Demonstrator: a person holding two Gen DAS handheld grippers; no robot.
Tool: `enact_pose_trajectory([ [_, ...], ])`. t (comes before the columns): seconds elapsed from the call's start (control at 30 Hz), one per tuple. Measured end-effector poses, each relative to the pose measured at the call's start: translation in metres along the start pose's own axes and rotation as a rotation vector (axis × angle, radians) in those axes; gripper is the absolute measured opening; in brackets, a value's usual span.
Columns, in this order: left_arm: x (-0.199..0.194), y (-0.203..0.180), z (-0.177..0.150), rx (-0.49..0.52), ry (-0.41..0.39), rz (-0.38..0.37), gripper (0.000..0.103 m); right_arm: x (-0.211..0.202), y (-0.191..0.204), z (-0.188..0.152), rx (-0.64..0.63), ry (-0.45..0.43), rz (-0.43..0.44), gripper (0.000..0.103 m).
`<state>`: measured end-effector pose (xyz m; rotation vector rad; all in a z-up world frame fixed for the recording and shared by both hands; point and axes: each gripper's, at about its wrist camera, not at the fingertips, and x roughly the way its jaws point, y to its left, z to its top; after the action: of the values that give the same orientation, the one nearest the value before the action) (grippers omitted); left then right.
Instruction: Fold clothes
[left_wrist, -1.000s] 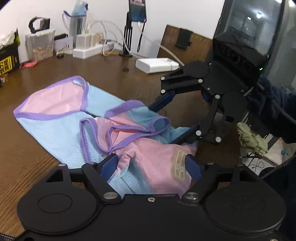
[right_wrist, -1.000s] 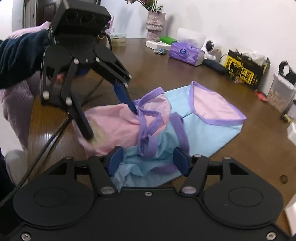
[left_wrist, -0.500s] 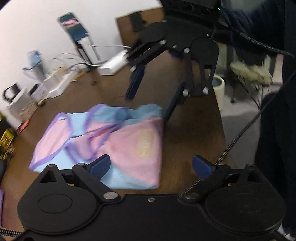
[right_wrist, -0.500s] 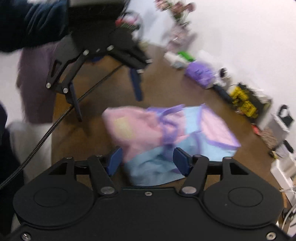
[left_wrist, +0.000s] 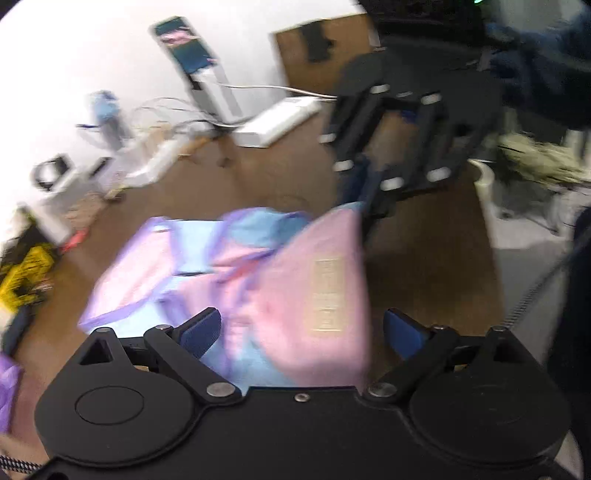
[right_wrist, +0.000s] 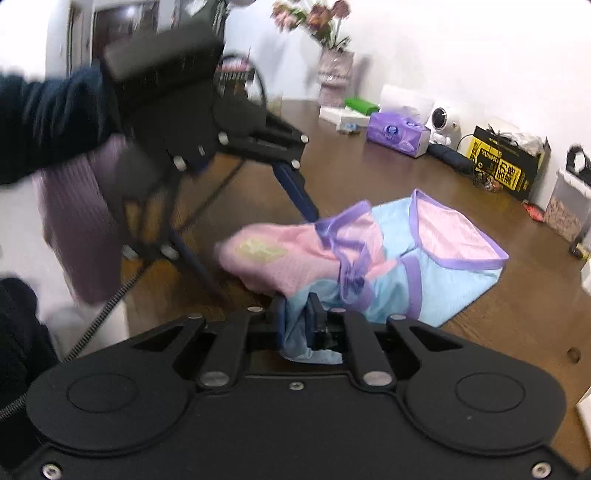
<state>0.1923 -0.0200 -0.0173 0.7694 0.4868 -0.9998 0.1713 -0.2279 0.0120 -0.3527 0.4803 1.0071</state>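
Note:
A pink and light-blue mesh garment (left_wrist: 295, 280) with purple trim lies crumpled on the brown wooden table (left_wrist: 424, 266). My left gripper (left_wrist: 303, 330) hangs over its pink near part; the jaws are closing with the cloth between them, and the blue pads (left_wrist: 201, 328) do not press it. My right gripper (right_wrist: 297, 317) is closing, its pads pinched on a blue fold of the garment (right_wrist: 436, 251). The left wrist view shows the right gripper (left_wrist: 364, 184) at the garment's far corner. From the right wrist view, the left gripper (right_wrist: 266, 254) straddles the pink end, which bears a yellow label.
A purple tissue box (right_wrist: 397, 134), a white camera (right_wrist: 443, 123), a yellow-black bag (right_wrist: 506, 162) and a flower vase (right_wrist: 334, 77) line the wall. A white box (left_wrist: 277, 120), a phone on a stand (left_wrist: 192, 55) and cables sit at the far side. The table's edge runs close to both grippers.
The right gripper has shut on the blue fold. The left gripper has rolled and slid sideways along the garment, which is now bunched more tightly.

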Motion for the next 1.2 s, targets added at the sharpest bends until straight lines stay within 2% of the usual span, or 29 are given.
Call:
enact_pose_trajectory([
  [0.03, 0.002, -0.003, -0.001, 0.007, -0.002, 0.018, 0.08, 0.0, 0.001, -0.001, -0.003, 0.003, -0.005, 0.013],
  [0.07, 0.002, -0.005, -0.001, 0.009, -0.008, 0.025, 0.067, 0.001, 0.002, -0.001, -0.007, 0.008, -0.01, 0.013],
  [0.1, 0.003, -0.004, -0.001, -0.018, -0.007, 0.025, 0.05, 0.001, 0.004, -0.003, -0.012, 0.02, -0.02, 0.013],
  [0.17, 0.004, 0.005, 0.001, -0.103, 0.003, 0.003, 0.029, 0.003, 0.008, -0.005, -0.028, 0.044, -0.037, 0.014],
  [0.2, 0.003, 0.008, 0.002, -0.122, -0.004, -0.003, 0.026, 0.003, 0.011, -0.005, -0.045, 0.055, -0.054, 0.017],
  [0.27, 0.0, 0.013, 0.003, -0.16, -0.019, -0.019, 0.022, 0.0, 0.026, -0.006, -0.106, 0.064, -0.124, 0.034],
  [0.3, -0.002, 0.017, 0.004, -0.181, -0.028, -0.031, 0.021, -0.001, 0.033, -0.005, -0.139, 0.056, -0.163, 0.047],
  [0.33, -0.005, 0.021, 0.005, -0.207, -0.036, -0.053, 0.021, -0.001, 0.036, -0.005, -0.158, 0.052, -0.178, 0.055],
  [0.4, -0.009, 0.028, 0.006, -0.242, -0.048, -0.083, 0.021, 0.0, 0.042, -0.005, -0.195, 0.044, -0.209, 0.062],
  [0.53, -0.01, 0.031, 0.007, -0.256, -0.051, -0.119, 0.021, 0.014, 0.04, -0.007, -0.239, 0.053, -0.252, 0.061],
  [0.57, -0.008, 0.031, 0.007, -0.258, -0.053, -0.128, 0.021, 0.018, 0.038, -0.008, -0.246, 0.057, -0.248, 0.057],
  [0.6, -0.006, 0.03, 0.006, -0.257, -0.048, -0.138, 0.021, 0.023, 0.036, -0.008, -0.252, 0.061, -0.242, 0.036],
  [0.63, -0.004, 0.028, 0.005, -0.252, -0.04, -0.145, 0.02, 0.03, 0.033, -0.008, -0.248, 0.074, -0.222, 0.019],
  [0.67, -0.004, 0.025, 0.003, -0.248, -0.033, -0.151, 0.019, 0.032, 0.032, -0.008, -0.237, 0.085, -0.191, 0.016],
  [0.73, -0.012, 0.019, -0.001, -0.236, -0.02, -0.212, 0.018, 0.026, 0.034, -0.007, -0.222, 0.086, -0.135, 0.014],
  [0.8, -0.025, 0.014, -0.003, -0.221, -0.017, -0.316, 0.018, 0.015, 0.035, -0.005, -0.191, 0.073, -0.062, 0.014],
  [0.87, -0.034, 0.014, -0.001, -0.21, -0.02, -0.389, 0.018, -0.003, 0.029, 0.002, -0.101, 0.04, 0.093, 0.014],
  [1.0, -0.044, 0.035, 0.01, -0.226, -0.058, -0.502, 0.018, -0.01, -0.01, 0.009, 0.085, 0.013, 0.27, 0.014],
  [1.07, -0.04, 0.053, 0.014, -0.25, -0.076, -0.49, 0.018, -0.007, -0.035, 0.012, 0.182, 0.014, 0.337, 0.014],
  [1.2, -0.021, 0.08, 0.017, -0.277, -0.067, -0.477, 0.018, 0.006, -0.08, 0.013, 0.311, 0.013, 0.373, 0.014],
])
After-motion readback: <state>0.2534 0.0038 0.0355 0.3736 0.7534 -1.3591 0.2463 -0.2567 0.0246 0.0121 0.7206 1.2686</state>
